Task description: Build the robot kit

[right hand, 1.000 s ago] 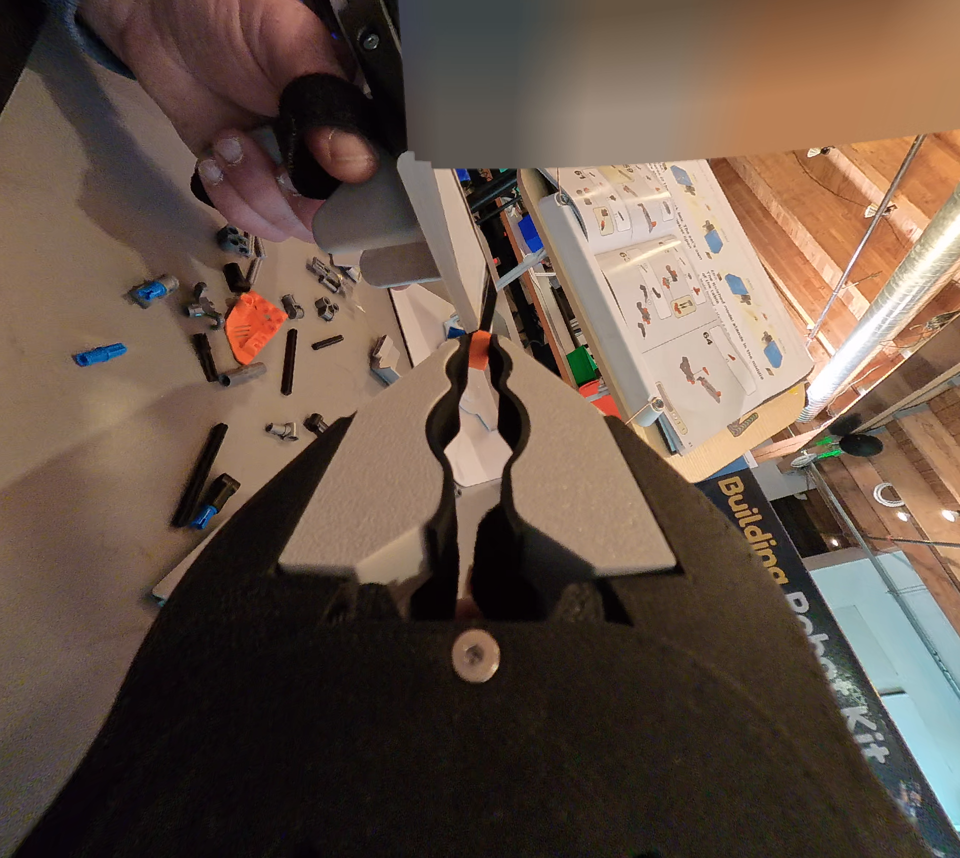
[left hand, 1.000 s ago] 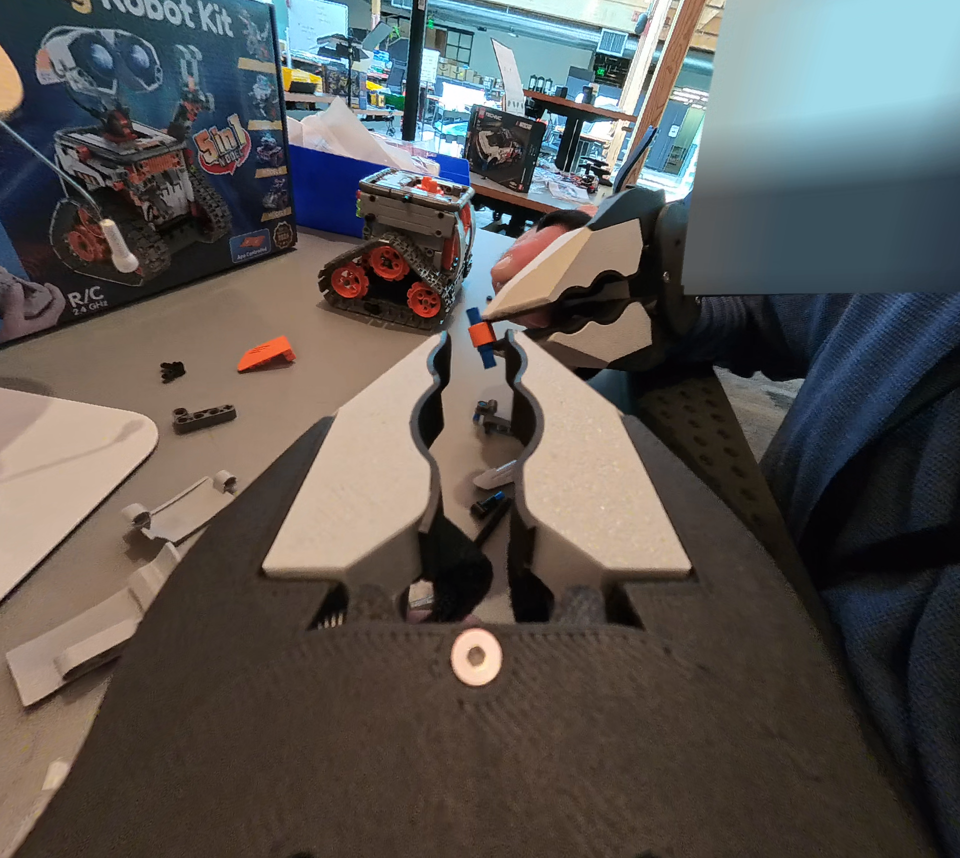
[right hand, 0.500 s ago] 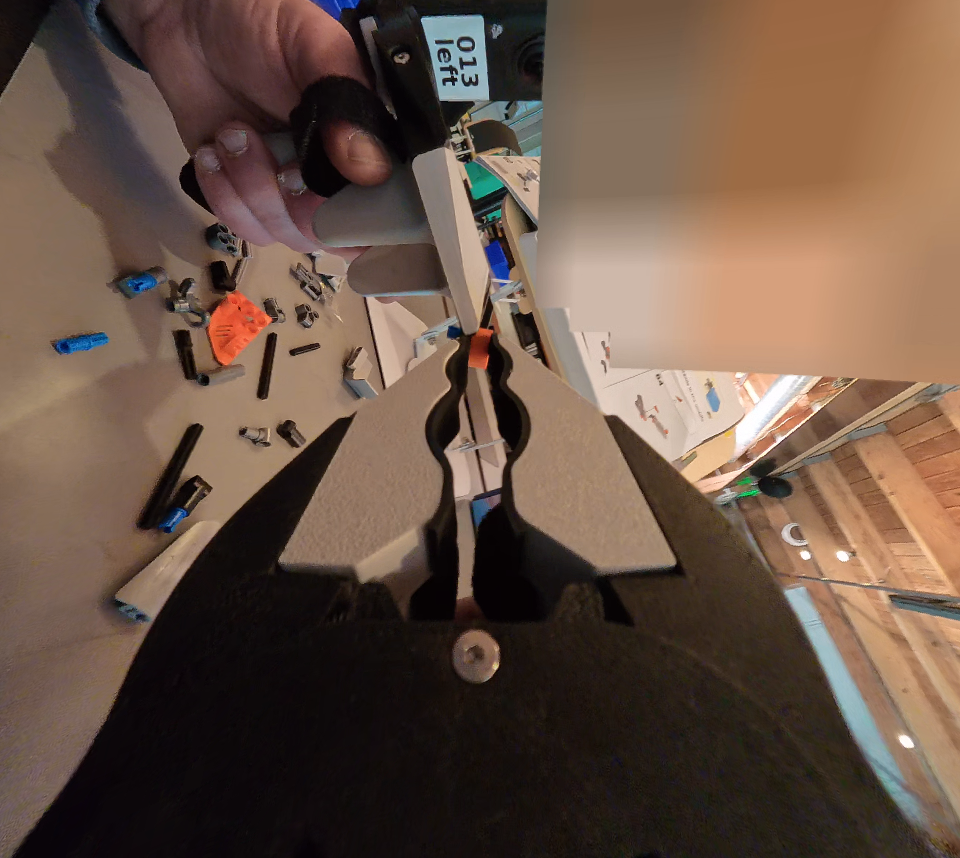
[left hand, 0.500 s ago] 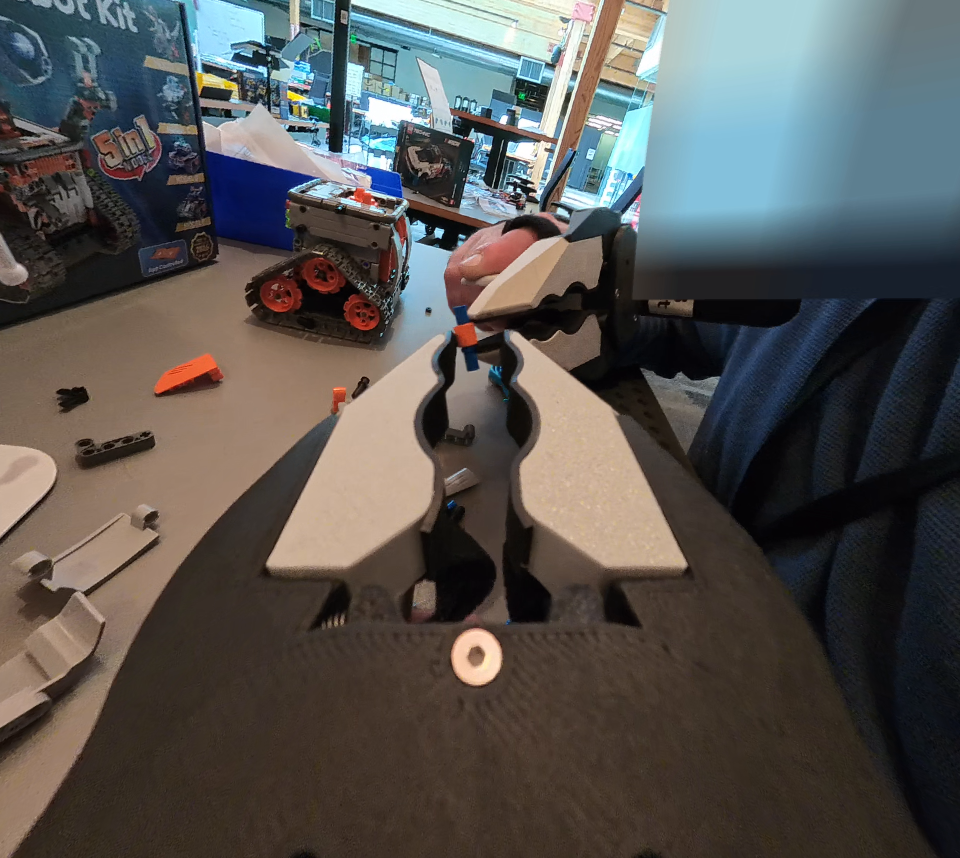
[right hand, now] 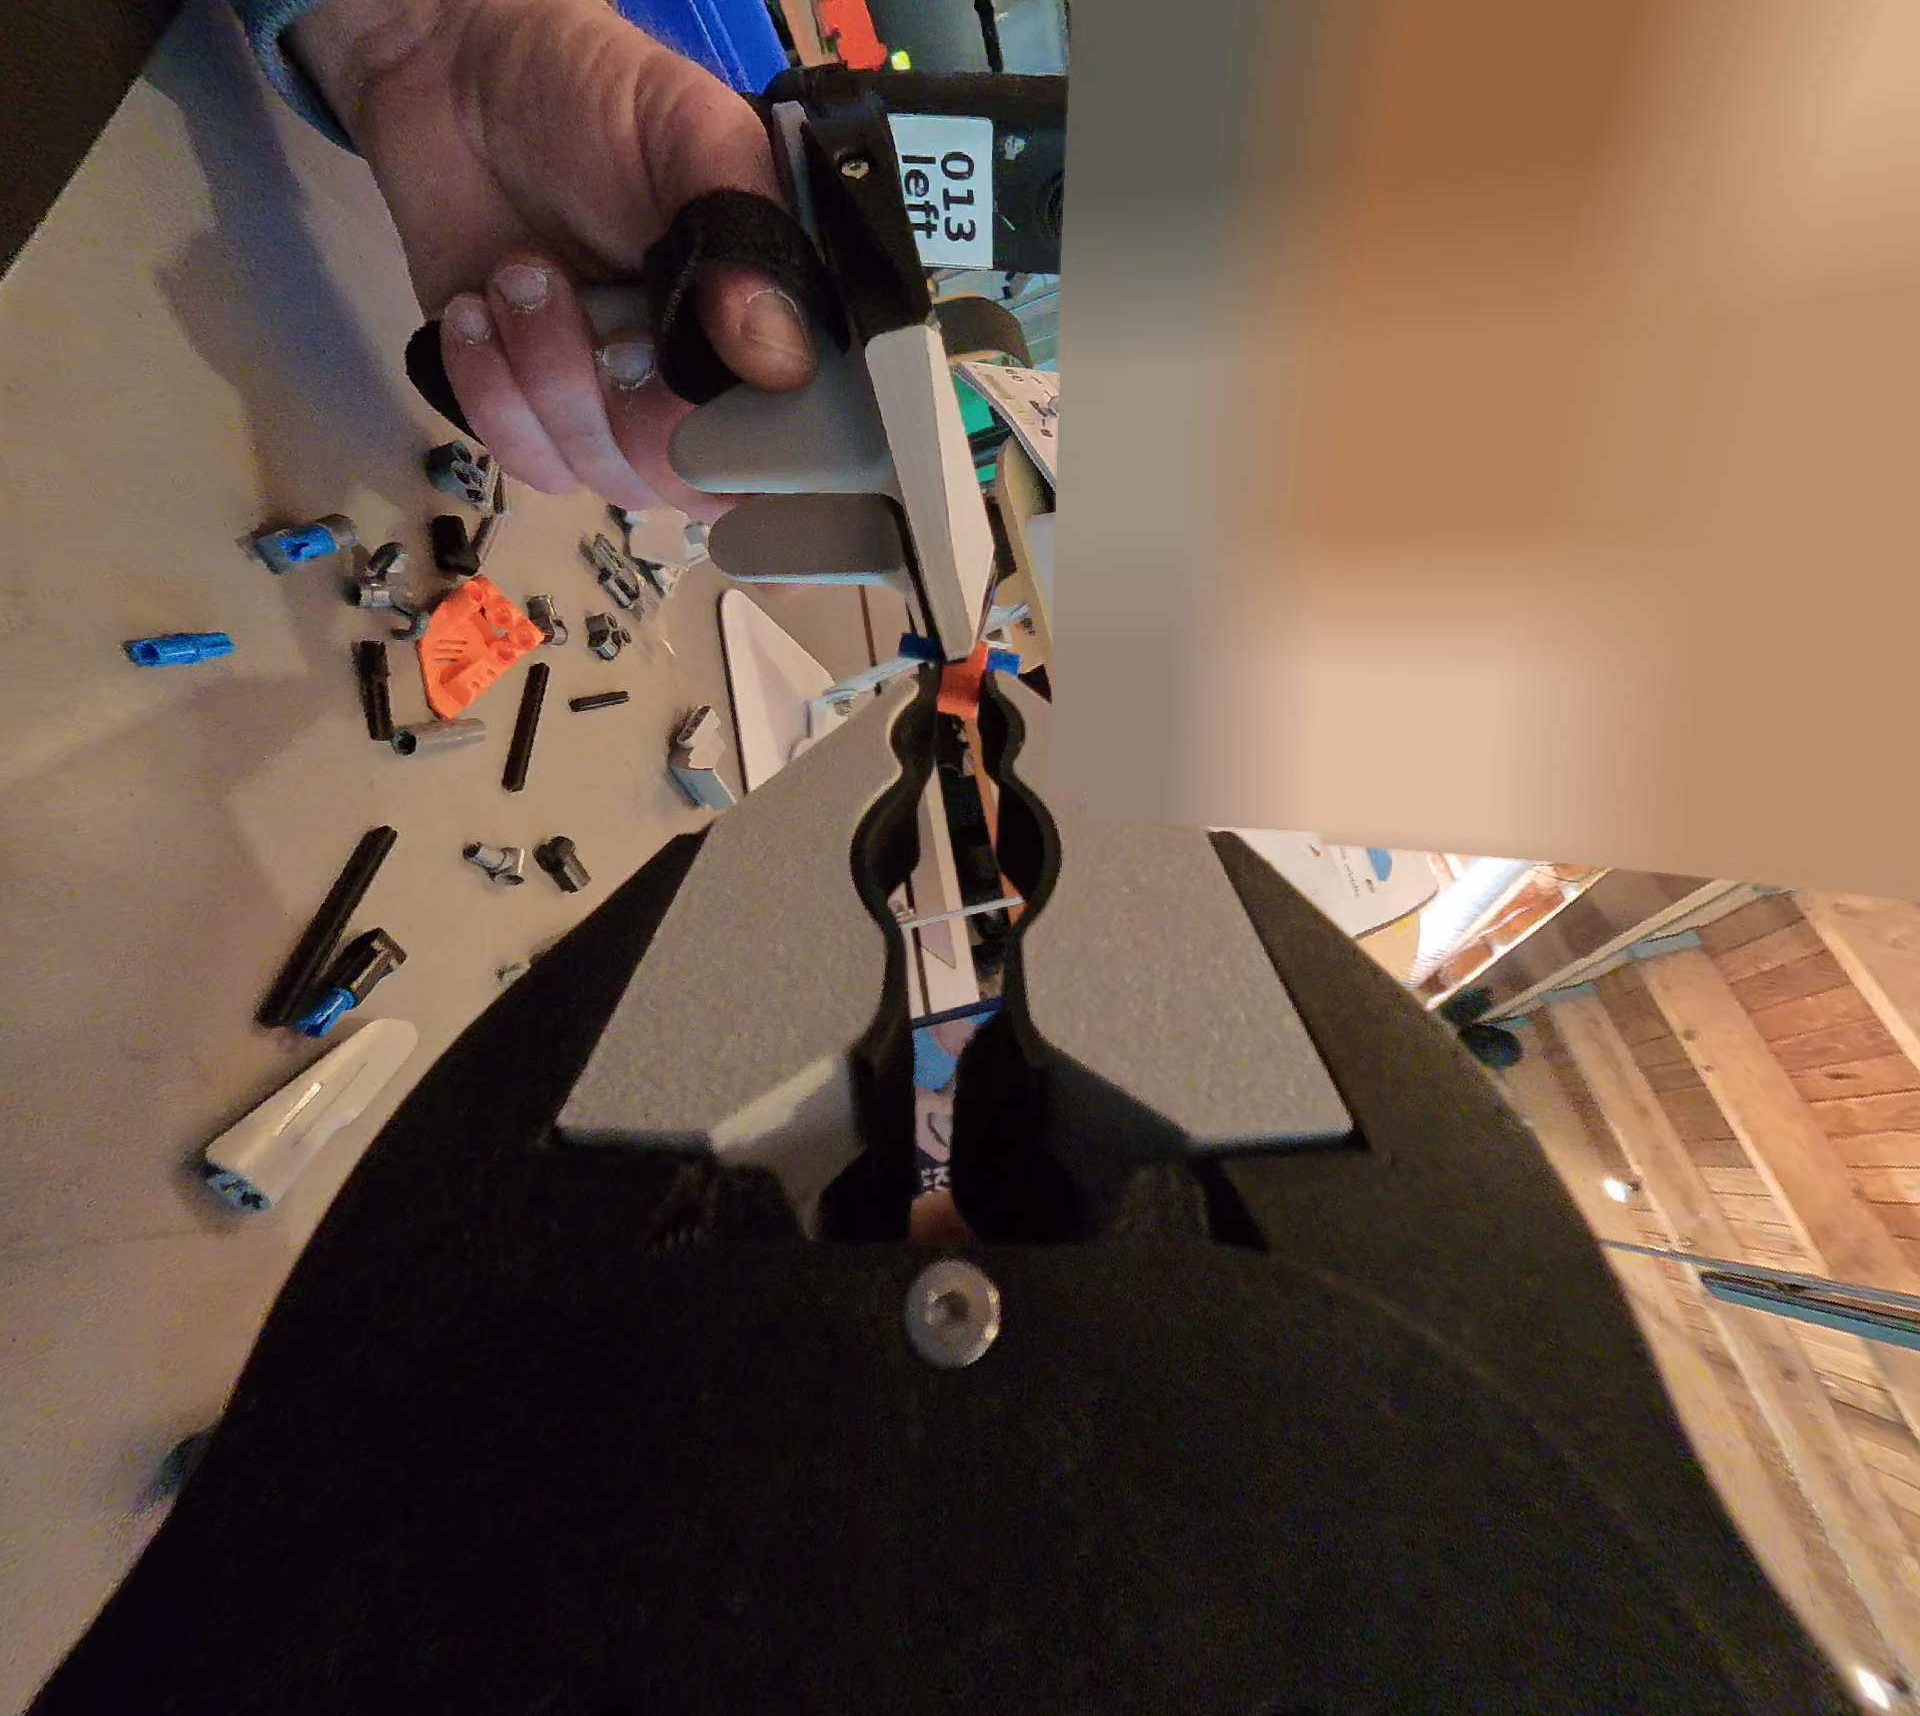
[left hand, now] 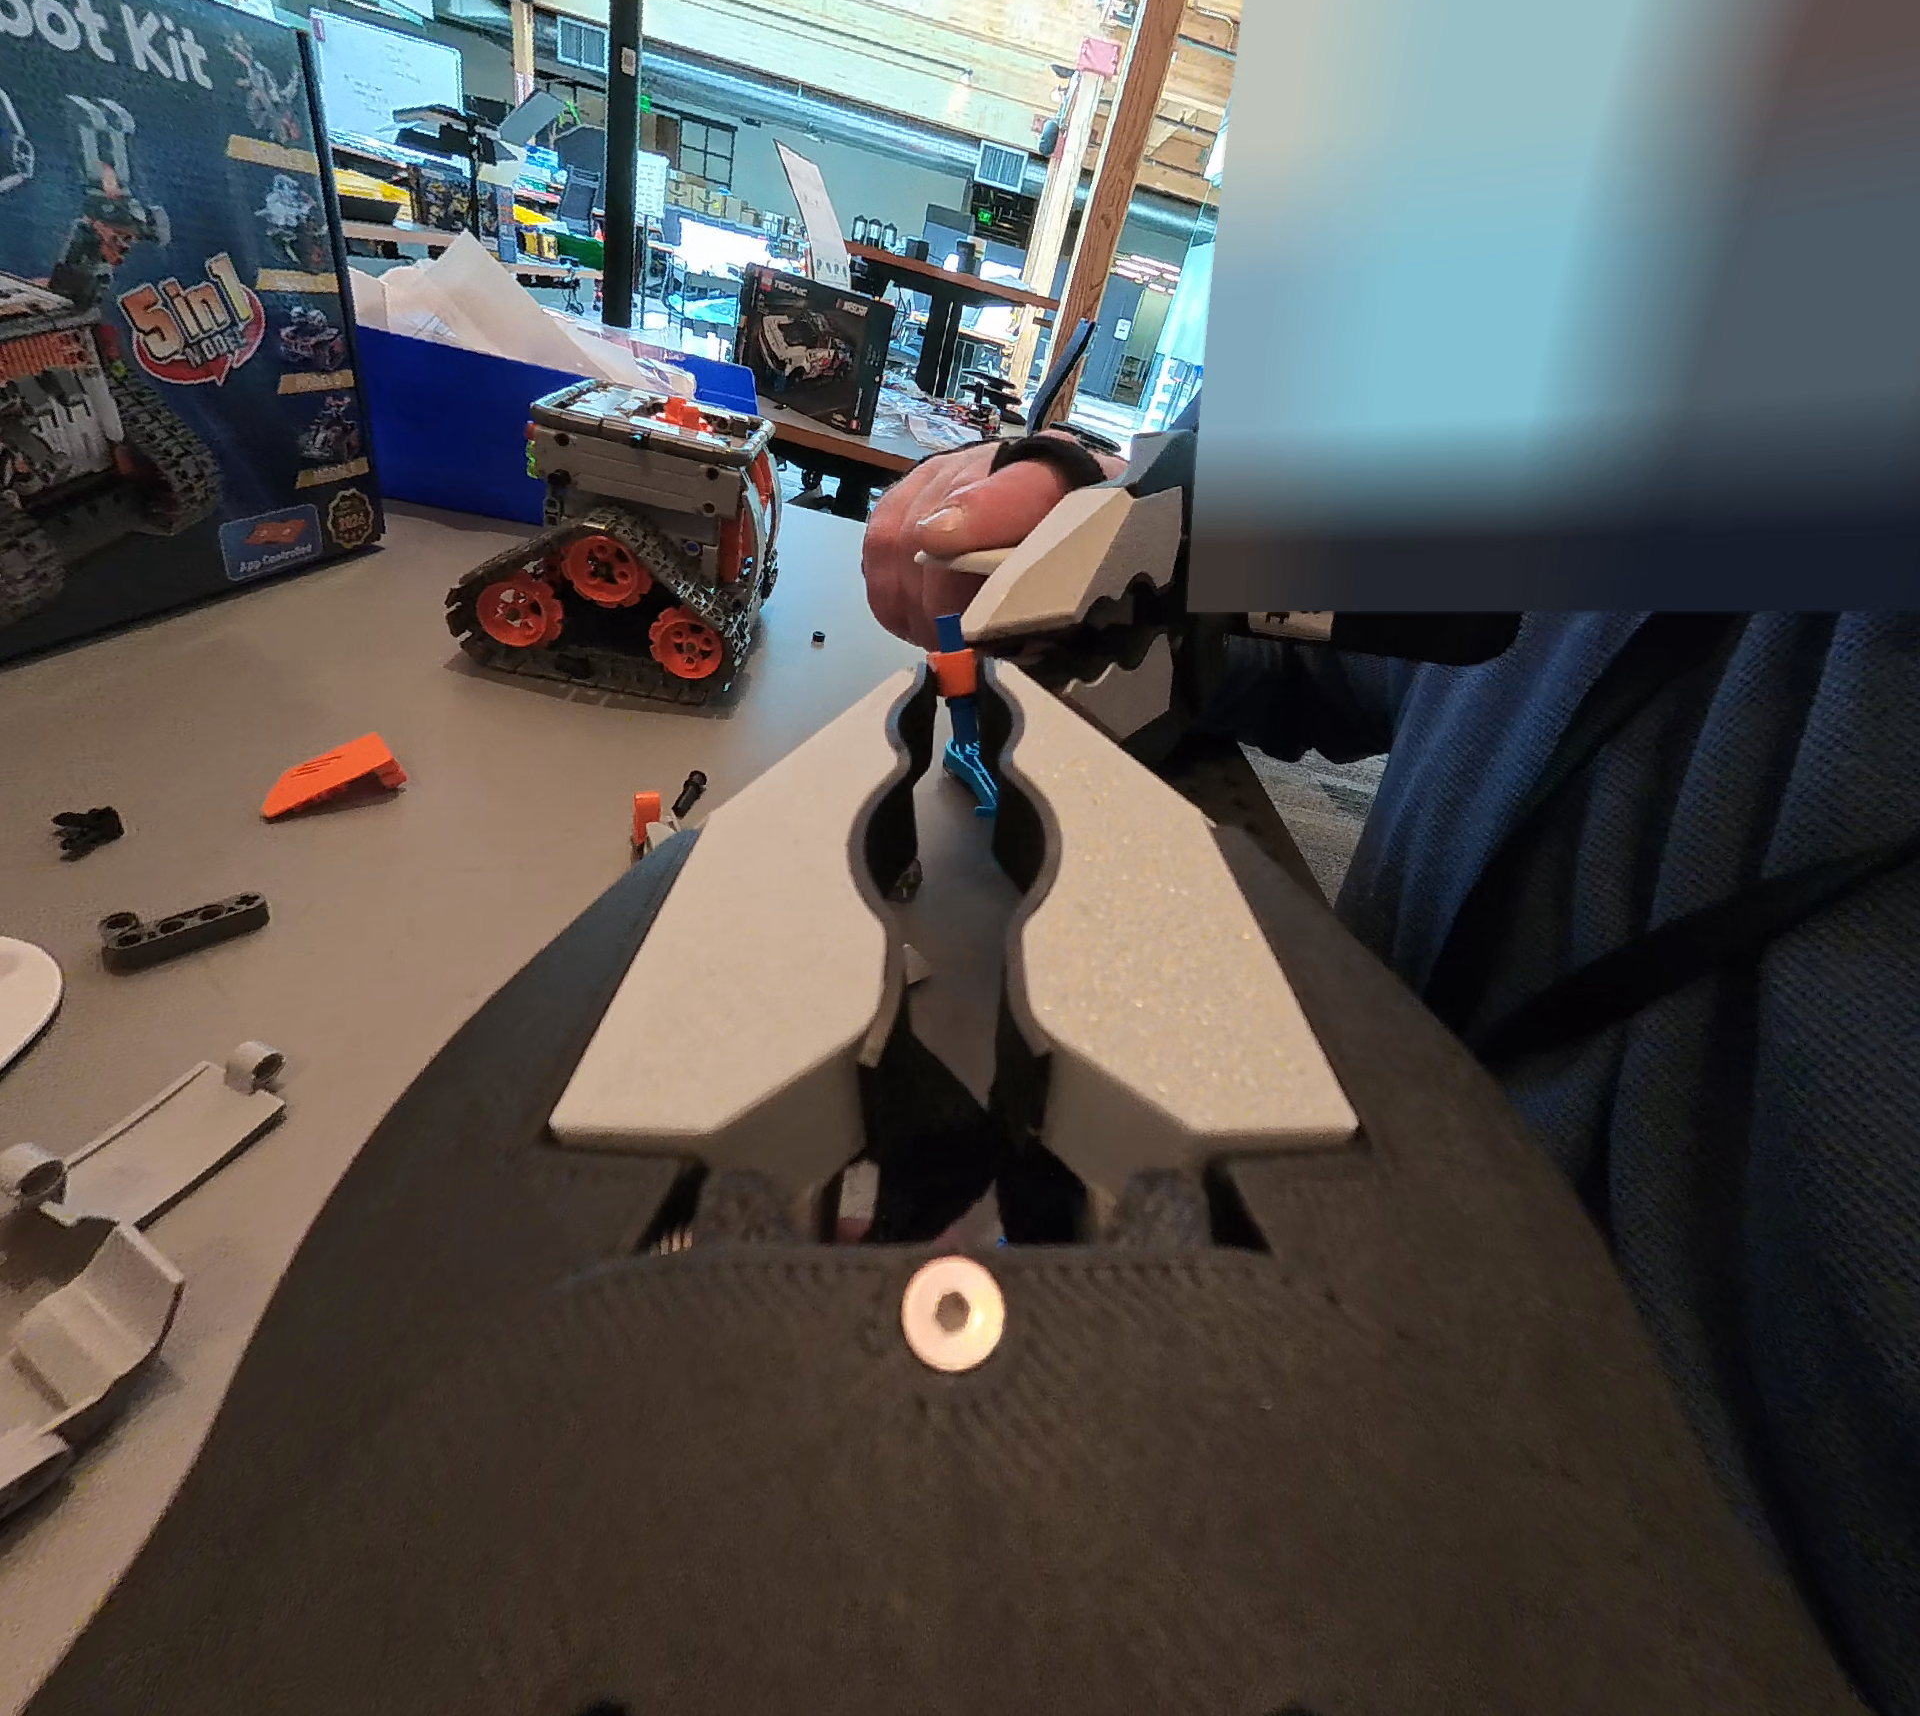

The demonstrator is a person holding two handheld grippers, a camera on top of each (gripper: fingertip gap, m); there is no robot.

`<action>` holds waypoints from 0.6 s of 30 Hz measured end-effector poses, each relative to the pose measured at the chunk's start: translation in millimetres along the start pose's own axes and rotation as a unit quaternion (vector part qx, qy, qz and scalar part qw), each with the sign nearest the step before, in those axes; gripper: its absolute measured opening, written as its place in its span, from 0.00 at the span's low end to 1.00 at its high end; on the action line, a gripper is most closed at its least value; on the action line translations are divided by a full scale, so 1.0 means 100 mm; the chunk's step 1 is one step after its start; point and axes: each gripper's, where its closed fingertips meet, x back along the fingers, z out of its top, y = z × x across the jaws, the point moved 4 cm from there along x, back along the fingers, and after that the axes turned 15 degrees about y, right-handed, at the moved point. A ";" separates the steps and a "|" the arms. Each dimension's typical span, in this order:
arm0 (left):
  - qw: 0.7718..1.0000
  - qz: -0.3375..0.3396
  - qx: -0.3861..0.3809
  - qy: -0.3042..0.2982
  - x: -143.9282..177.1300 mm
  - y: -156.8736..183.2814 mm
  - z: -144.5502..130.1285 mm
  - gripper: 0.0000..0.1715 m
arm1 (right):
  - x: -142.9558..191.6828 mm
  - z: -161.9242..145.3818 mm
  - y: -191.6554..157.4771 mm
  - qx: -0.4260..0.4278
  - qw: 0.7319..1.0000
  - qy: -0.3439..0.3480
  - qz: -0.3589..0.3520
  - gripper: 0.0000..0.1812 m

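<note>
Left wrist view shows the left tongs (left hand: pixel 954 679) drawn together at the tips, pinching a small orange piece (left hand: pixel 952 671) threaded on a slim blue pin (left hand: pixel 948 633) that sticks up above it, all held in the air over the grey tabletop (left hand: pixel 436 845). Right at that spot the right tongs (left hand: pixel 982 627) come in from the right, gripped by a hand (left hand: pixel 935 544), their tips touching the same little assembly. From the right wrist view the right tongs (right hand: pixel 958 684) are likewise closed on the orange piece (right hand: pixel 961 679), with the blue pin (right hand: pixel 920 648) crossing just beyond the tips, and the left tongs (right hand: pixel 961 632) point down onto it, held by the other hand (right hand: pixel 540 212) in a grey-blue sleeve. Beyond the tips on the tabletop stands a small tracked vehicle model (left hand: pixel 623 544) with orange wheels, a blue bin (left hand: pixel 457 430) behind it and a dark printed kit box (left hand: pixel 166 295) upright to the left. An orange wedge (left hand: pixel 332 773), a dark holed beam (left hand: pixel 185 928) and pale grey panels (left hand: pixel 177 1126) lie nearer. Under the left hand lies a scatter of small black, grey and blue pins with an orange plate (right hand: pixel 473 643) among them.
</note>
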 end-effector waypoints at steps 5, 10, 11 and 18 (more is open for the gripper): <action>1.000 0.003 -0.005 -0.014 0.01 -0.01 -0.02 0.03 | 0.08 -0.01 0.07 -0.113 0.993 0.032 0.026 0.03; 0.998 0.000 -0.039 -0.053 -0.02 0.03 -0.12 0.03 | 0.10 0.00 -0.01 -0.240 0.966 0.047 0.085 0.14; 0.997 -0.004 -0.042 -0.060 -0.03 0.05 -0.14 0.03 | 0.10 0.00 -0.03 -0.246 0.964 0.047 0.090 0.15; 0.995 -0.042 -0.012 -0.093 -0.05 0.14 -0.26 0.04 | 0.09 0.05 -0.14 -0.200 0.971 0.039 0.124 0.17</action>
